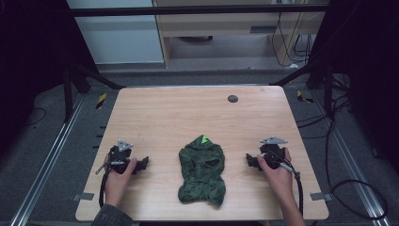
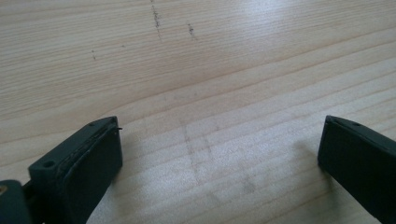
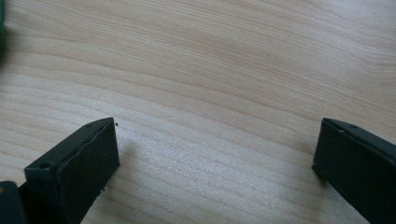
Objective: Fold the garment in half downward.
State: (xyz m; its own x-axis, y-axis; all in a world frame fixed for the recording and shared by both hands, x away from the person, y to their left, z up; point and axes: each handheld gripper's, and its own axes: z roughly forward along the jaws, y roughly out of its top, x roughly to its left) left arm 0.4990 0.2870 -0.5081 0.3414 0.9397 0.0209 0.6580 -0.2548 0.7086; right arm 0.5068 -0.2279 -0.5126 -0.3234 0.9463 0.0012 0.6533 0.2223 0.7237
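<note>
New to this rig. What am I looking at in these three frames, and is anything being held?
There is no robot arm here: a person holds a handheld two-jaw gripper in each hand. The high view looks down on the light wooden table. The left gripper sits at its left and the right gripper at its right, both resting on the wood. Between them lies a crumpled dark green camouflage garment with a bright green tag at its top. A small dark round disc sits near the far edge. The other two pictures come from cameras riding on each gripper, looking along its black jaws. Both pairs of jaws stand wide apart over bare wood, holding nothing.
</note>
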